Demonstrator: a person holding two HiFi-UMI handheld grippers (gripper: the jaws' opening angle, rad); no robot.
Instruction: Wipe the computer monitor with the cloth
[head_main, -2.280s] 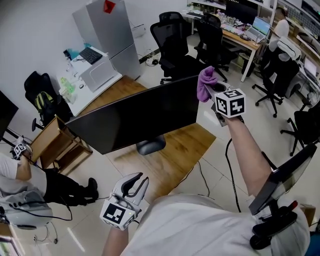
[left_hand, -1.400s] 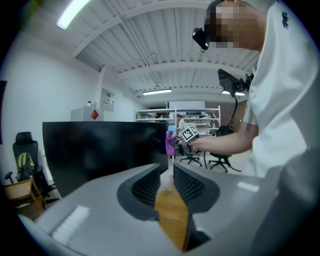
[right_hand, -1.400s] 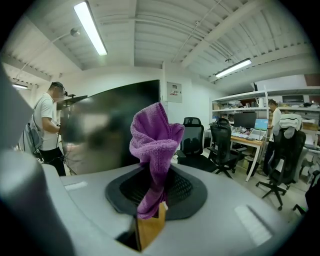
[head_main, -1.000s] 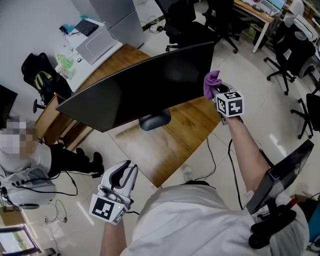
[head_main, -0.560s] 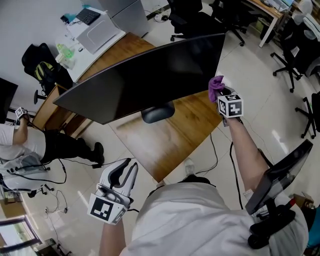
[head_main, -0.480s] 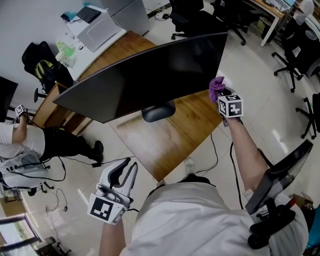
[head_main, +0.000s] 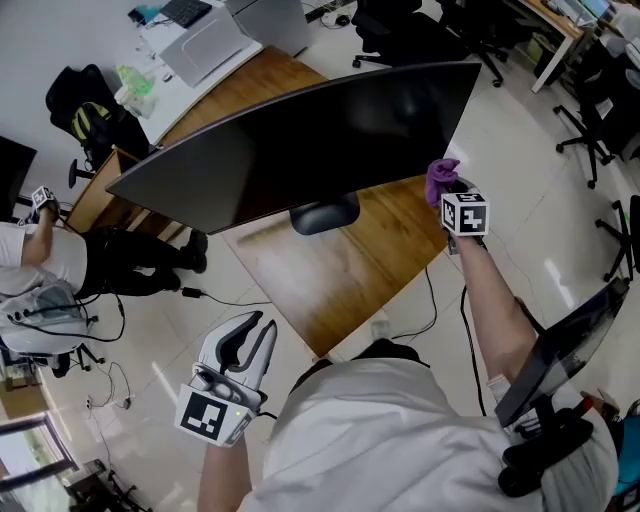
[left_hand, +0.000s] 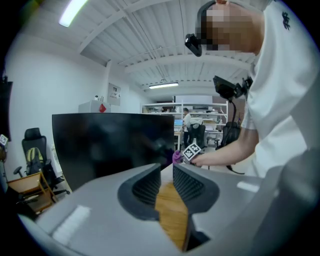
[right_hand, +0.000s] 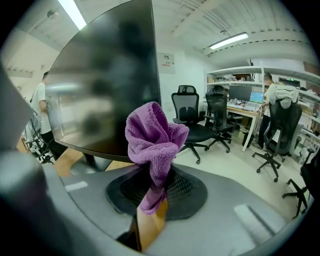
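The wide black monitor (head_main: 300, 140) stands on a wooden desk (head_main: 330, 275). A crumpled purple cloth (head_main: 441, 178) sits at the screen's lower right corner, and whether it touches the glass cannot be told. My right gripper (head_main: 446, 190) is shut on it. In the right gripper view the cloth (right_hand: 152, 137) bulges up from the closed right gripper (right_hand: 153, 181) in front of the monitor (right_hand: 105, 85). My left gripper (head_main: 250, 330) hangs low by my body. The left gripper (left_hand: 167, 168) shows a narrow gap with nothing in it, facing the monitor (left_hand: 110, 145).
A person (head_main: 40, 265) sits at the left beside a black backpack (head_main: 85, 110). Office chairs (head_main: 400, 20) stand behind the desk, and a white cabinet with a laptop (head_main: 200, 40) is at the back left. A second dark monitor (head_main: 560, 345) leans at the lower right.
My right gripper has carried the cloth down the monitor's right edge, from the top corner to the bottom corner. The left gripper has stayed low and unchanged.
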